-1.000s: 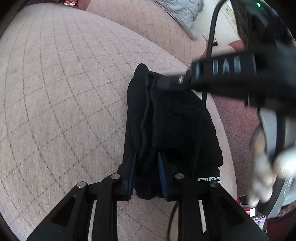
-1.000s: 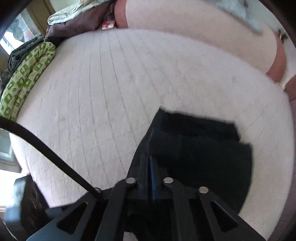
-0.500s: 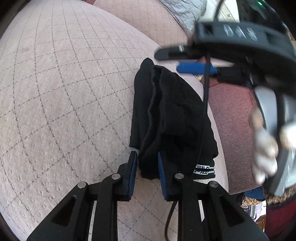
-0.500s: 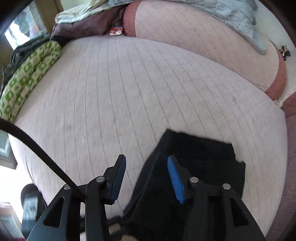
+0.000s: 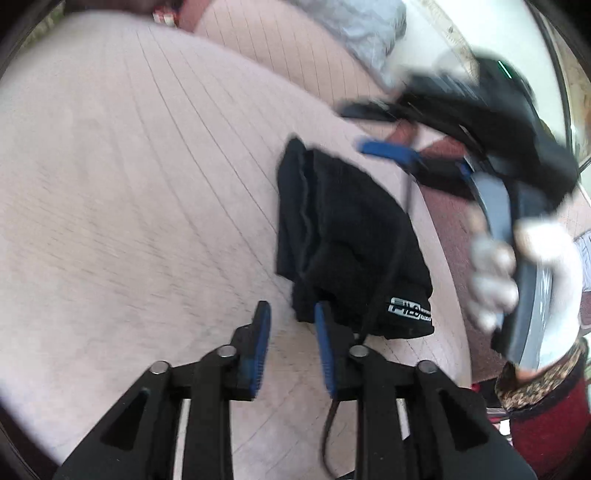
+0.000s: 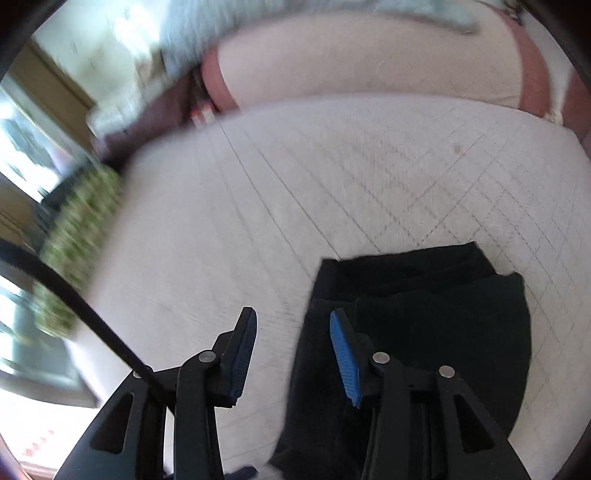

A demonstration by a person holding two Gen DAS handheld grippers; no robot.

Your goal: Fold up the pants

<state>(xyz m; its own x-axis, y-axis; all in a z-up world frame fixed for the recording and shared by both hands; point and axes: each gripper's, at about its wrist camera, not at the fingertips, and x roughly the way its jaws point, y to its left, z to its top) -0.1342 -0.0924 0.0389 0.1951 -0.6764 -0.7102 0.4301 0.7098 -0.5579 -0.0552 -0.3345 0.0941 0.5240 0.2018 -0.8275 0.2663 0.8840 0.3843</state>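
Note:
The black pants [image 5: 343,240] lie folded into a compact bundle near the right edge of the quilted bed [image 5: 129,184], with a white logo at the near corner. My left gripper [image 5: 291,310] hovers just short of the bundle's near edge. Its jaws are opening and nothing is between them. My right gripper [image 6: 293,314] hangs above the left edge of the pants [image 6: 424,314]. Its jaws are closing slightly but stand well apart and grip nothing. In the left wrist view the right gripper [image 5: 369,129] is a blur beyond the pants, held by a white-gloved hand [image 5: 495,280].
A black cable [image 5: 388,258] trails across the pants. A pink bolster [image 6: 369,62] and a grey blanket [image 5: 362,33] lie at the far end of the bed. A green patterned cloth [image 6: 81,229] lies along the left edge. Dark red floor [image 5: 454,229] shows past the right edge.
Both grippers let go of the pants. The left one opened and drew back from the bundle's edge. The right one opened wide, lifted and swung its view up. The pants stay folded.

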